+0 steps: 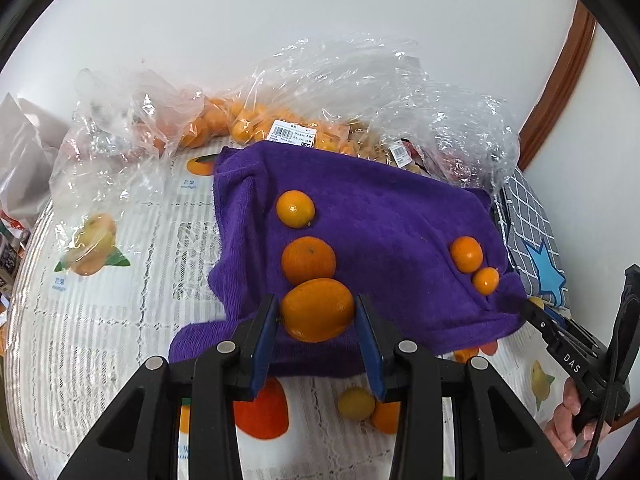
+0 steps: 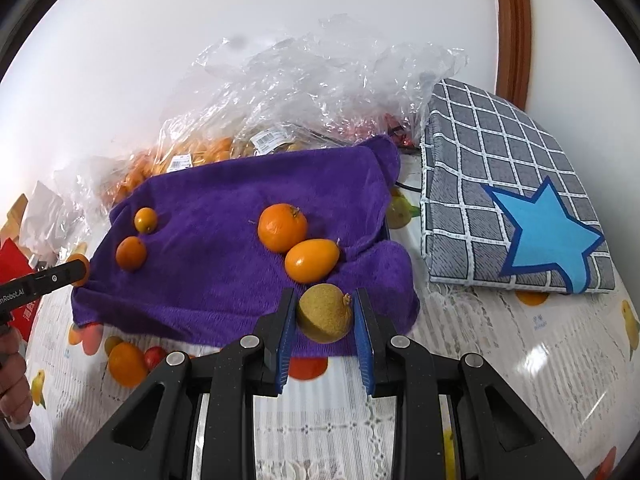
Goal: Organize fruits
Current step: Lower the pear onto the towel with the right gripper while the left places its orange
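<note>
Risk, left to right: my left gripper [image 1: 316, 312] pinches the big orange [image 1: 317, 309] at the near edge of the purple towel [image 1: 400, 216], hard against another orange [image 1: 308, 260], so a sloppy drop may roll both off. My right gripper [image 2: 325, 314] is clamped on a brownish-yellow fruit [image 2: 325, 313] at the towel's near right edge, beside the oval orange [image 2: 312, 260]; the towel is lumpy, so it may roll.
</note>
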